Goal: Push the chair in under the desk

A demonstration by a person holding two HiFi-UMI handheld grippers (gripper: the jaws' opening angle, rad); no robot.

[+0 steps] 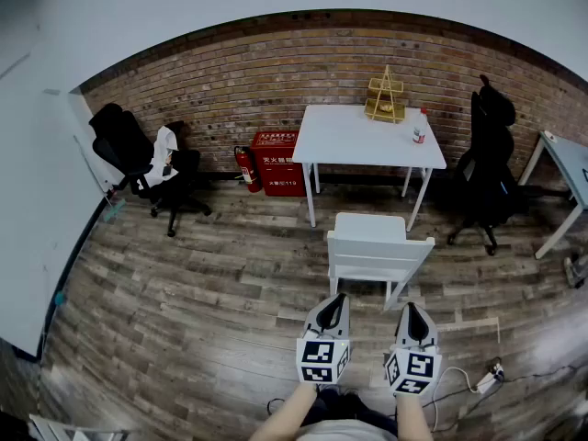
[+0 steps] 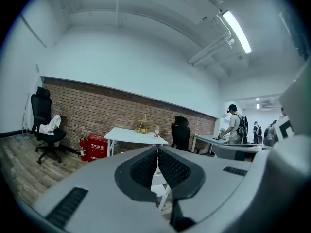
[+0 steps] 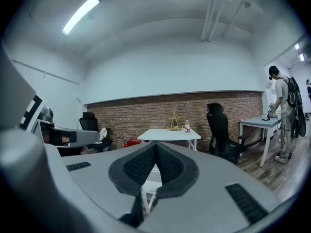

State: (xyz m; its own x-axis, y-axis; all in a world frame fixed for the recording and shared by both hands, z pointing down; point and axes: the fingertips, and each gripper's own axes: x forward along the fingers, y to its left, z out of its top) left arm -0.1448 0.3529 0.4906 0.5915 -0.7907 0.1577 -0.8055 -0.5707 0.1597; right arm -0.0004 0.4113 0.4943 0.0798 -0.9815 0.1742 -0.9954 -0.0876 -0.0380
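A white chair (image 1: 374, 246) stands on the wood floor, pulled out from a white desk (image 1: 366, 136) that sits against the brick wall; the chair's back faces me. Both grippers hover side by side just short of the chair back, not touching it. My left gripper (image 1: 342, 297) is shut and empty, its jaws meeting tip to tip (image 2: 157, 149). My right gripper (image 1: 411, 307) is likewise shut with nothing in it (image 3: 155, 144). Parts of the chair (image 2: 160, 181) (image 3: 149, 186) show below the jaws in both gripper views.
On the desk stand a gold wire rack (image 1: 386, 97) and a small bottle (image 1: 420, 132). Black office chairs stand at the left (image 1: 147, 168) and right (image 1: 487, 159). A red extinguisher box (image 1: 276, 162) sits by the desk. A power strip (image 1: 487, 375) lies on the floor. A person (image 3: 286, 113) stands far right.
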